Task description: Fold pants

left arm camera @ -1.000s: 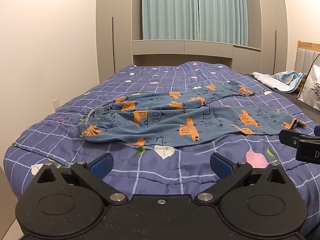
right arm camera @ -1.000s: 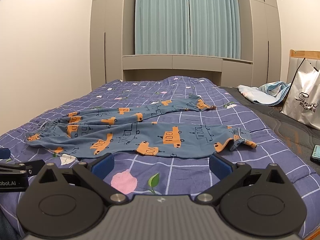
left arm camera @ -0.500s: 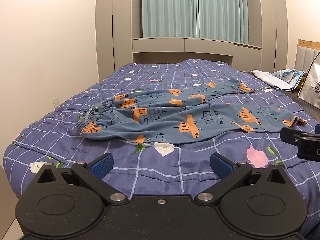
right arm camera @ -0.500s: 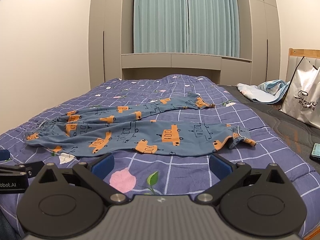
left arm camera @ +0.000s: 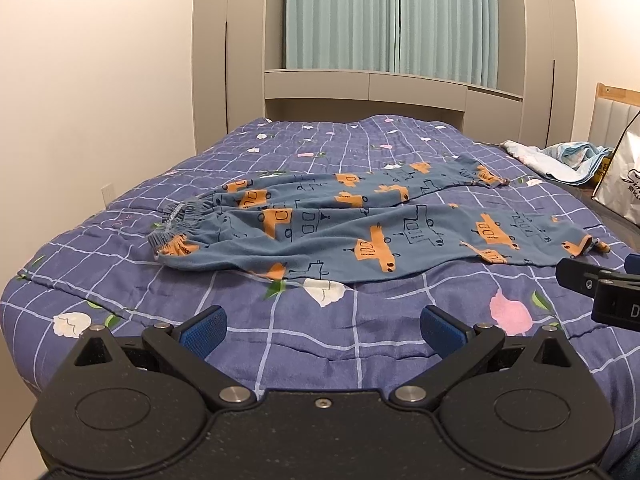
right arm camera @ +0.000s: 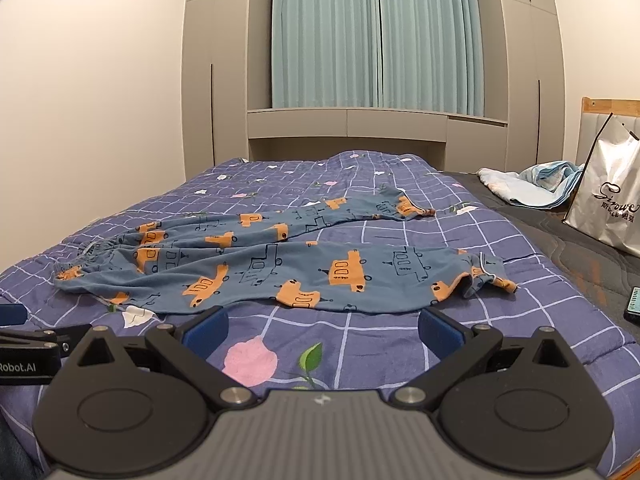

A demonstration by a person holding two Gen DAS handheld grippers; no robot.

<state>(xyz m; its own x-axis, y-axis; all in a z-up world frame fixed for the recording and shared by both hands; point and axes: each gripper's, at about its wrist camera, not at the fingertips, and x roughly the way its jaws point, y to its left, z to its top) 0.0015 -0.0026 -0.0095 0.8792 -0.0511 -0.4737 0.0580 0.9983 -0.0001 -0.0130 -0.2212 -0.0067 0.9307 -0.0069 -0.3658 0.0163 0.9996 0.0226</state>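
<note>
Both cameras have dropped slightly lower and nearer the bedspread than a second ago, so the pants sit higher in each view; the garment itself has not shifted. At nine o'clock of the spread lies the gathered waistband [left arm camera: 180, 220], and from it the pants [left arm camera: 360, 232] stretch flat across the purple checked quilt [left arm camera: 280, 340], unfolded, toward three o'clock. The left gripper [left arm camera: 322, 330] hovers over bare quilt at six o'clock of the waist end, blue fingers [left arm camera: 202, 330] wide apart, holding nothing. The right gripper [right arm camera: 322, 330] hangs just short of the near leg's hem, likewise spread and empty. The leg cuffs [right arm camera: 486, 280] end at three o'clock, with a white shopping bag [right arm camera: 608, 208] beyond.
</note>
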